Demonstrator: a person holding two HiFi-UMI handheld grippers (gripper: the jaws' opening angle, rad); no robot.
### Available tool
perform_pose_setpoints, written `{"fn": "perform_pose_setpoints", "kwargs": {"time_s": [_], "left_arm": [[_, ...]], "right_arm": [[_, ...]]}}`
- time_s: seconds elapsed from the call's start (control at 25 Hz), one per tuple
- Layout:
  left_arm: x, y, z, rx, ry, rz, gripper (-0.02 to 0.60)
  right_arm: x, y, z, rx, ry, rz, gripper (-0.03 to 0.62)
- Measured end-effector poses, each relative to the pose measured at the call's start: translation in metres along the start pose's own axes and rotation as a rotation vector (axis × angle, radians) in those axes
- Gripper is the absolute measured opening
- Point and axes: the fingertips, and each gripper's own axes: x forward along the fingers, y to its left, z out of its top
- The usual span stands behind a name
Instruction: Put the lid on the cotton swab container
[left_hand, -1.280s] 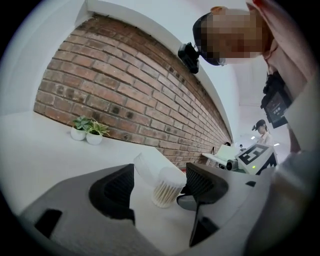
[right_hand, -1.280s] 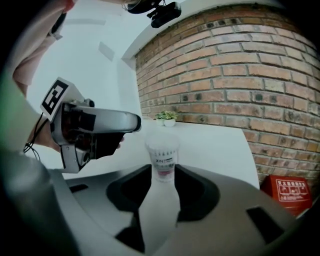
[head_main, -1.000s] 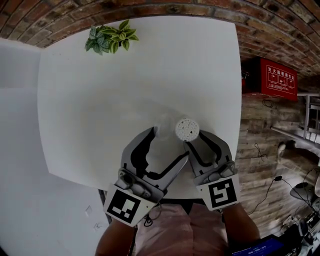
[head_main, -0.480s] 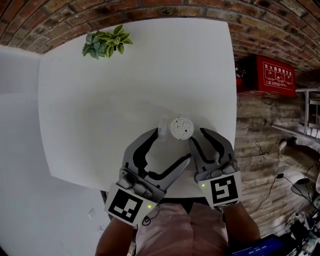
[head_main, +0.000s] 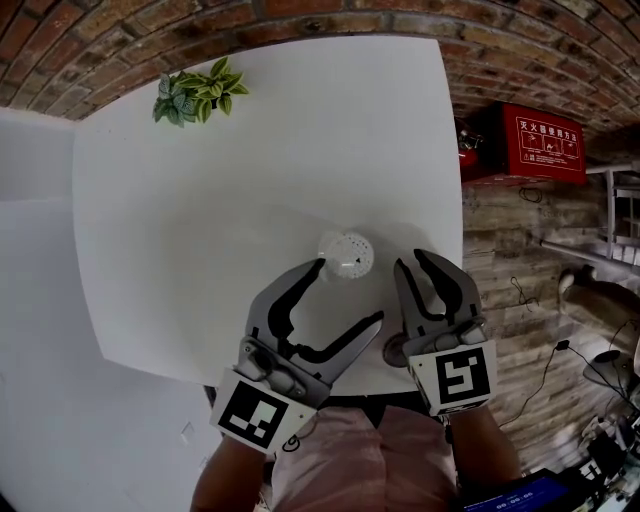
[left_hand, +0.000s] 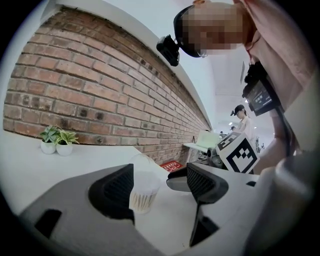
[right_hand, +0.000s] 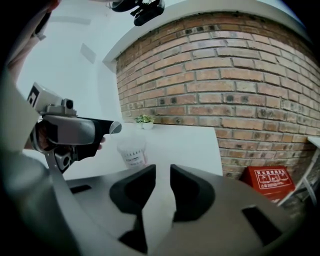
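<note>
The white surface (head_main: 200, 200) carries everything. The left tool (head_main: 349, 292) gapes, released. The right tool (head_main: 412, 262), empty, has just been narrowing. By the left jaw's tip stands the cotton swab container (head_main: 347, 255): small, translucent, upright, with a clear lid (head_main: 330, 245) at its top.

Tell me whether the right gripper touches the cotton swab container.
Apart. Head view shows bare table between right gripper and cotton swab container; its jaws, just closing, hold nothing.

Cotton swab container (head_main: 351, 257) upright, clear lid (head_main: 324, 245) just beside it
</note>
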Motion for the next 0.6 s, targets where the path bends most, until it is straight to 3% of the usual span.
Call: {"fn": "perform_pose_setpoints", "kwargs": {"time_s": [0.6], "left_arm": [[0.006,-0.020,-0.007,0.024,0.024,-0.082,0.341]], "right_arm": [[-0.008,-0.014,0.025,0.033,-0.127,0.007,0.100]]}}
